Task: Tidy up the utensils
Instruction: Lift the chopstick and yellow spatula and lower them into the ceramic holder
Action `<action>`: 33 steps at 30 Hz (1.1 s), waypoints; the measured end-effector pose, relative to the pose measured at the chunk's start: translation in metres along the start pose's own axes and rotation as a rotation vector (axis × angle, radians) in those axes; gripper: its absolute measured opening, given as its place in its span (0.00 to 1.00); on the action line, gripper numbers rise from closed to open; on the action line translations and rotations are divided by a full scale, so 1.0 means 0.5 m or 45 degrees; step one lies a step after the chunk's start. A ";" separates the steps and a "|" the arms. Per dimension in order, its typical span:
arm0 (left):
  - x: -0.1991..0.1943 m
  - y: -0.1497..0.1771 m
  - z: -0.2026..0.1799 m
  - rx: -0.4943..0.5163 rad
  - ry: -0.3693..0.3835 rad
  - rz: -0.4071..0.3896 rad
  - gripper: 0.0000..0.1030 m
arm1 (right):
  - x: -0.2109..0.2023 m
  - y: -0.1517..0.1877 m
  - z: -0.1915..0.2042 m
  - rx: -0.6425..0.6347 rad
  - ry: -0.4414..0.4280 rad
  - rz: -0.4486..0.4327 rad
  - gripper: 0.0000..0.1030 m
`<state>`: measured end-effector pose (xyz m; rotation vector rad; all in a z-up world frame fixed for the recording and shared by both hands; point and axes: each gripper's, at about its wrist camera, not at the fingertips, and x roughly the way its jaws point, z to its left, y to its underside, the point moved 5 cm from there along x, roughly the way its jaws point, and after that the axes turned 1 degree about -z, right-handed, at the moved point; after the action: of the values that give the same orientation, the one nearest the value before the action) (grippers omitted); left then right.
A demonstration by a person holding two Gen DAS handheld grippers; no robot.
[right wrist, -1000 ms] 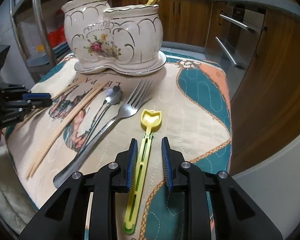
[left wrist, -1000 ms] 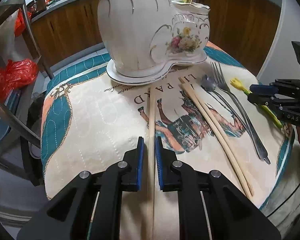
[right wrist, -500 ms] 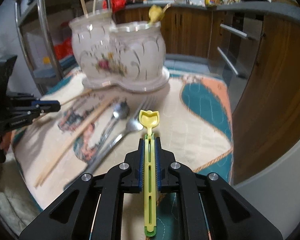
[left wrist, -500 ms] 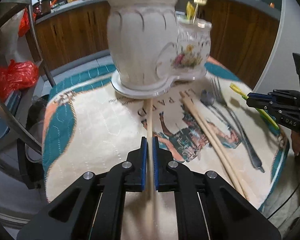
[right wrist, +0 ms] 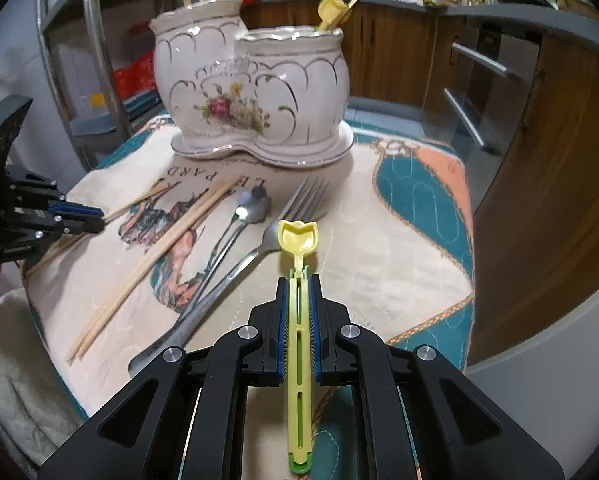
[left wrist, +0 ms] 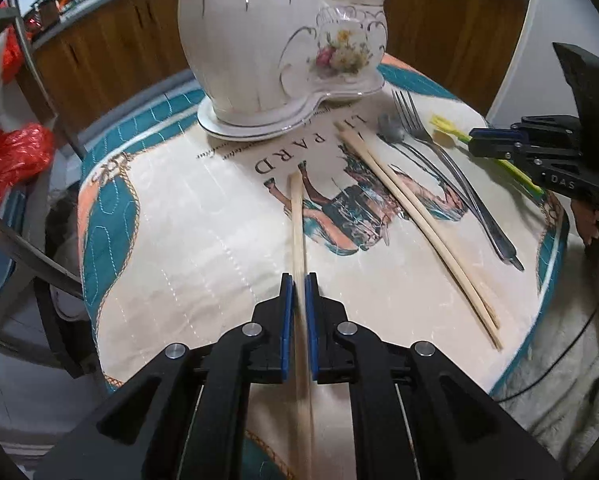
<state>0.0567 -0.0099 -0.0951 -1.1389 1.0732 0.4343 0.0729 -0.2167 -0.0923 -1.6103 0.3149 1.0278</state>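
My left gripper (left wrist: 298, 280) is shut on a single wooden chopstick (left wrist: 297, 208), which points toward the white ceramic two-pot holder (left wrist: 259, 52). My right gripper (right wrist: 298, 280) is shut on the handle of a yellow-green plastic spoon (right wrist: 298, 236), held just above the cloth. On the cloth between them lie a pair of chopsticks (right wrist: 159, 248), a small metal spoon (right wrist: 251, 204) and a steel fork (right wrist: 259, 240). The holder (right wrist: 255, 96) has chopsticks in its left pot and a yellow spoon and a gold fork in its right pot.
A printed quilted cloth (left wrist: 179, 220) covers the small round table. A metal rack (right wrist: 95, 60) with red bags stands at the left. Wooden cabinets (right wrist: 539, 160) run behind and to the right. The right gripper (left wrist: 475, 142) shows at the left wrist view's right edge.
Both grippers have shut, the left on the single chopstick and the right on the yellow-green spoon. Both items are now lifted slightly, and the chopstick's tip has drawn back from the holder's base.
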 end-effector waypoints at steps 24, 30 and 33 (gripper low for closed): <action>-0.091 -0.001 0.009 -0.011 0.078 -0.323 0.06 | -0.104 -0.057 0.008 -0.017 -0.030 -0.259 0.10; -0.192 -0.047 0.042 -0.077 0.107 -0.630 0.06 | -0.155 -0.143 0.025 0.017 -0.081 -0.527 0.10; -0.238 -0.090 0.066 -0.147 0.142 -0.797 0.06 | -0.154 -0.192 0.021 0.071 -0.113 -0.612 0.10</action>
<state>0.0507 0.0272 0.0309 -1.5400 0.7358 -0.0642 0.0884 -0.2004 0.0293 -1.4862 -0.1032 0.7092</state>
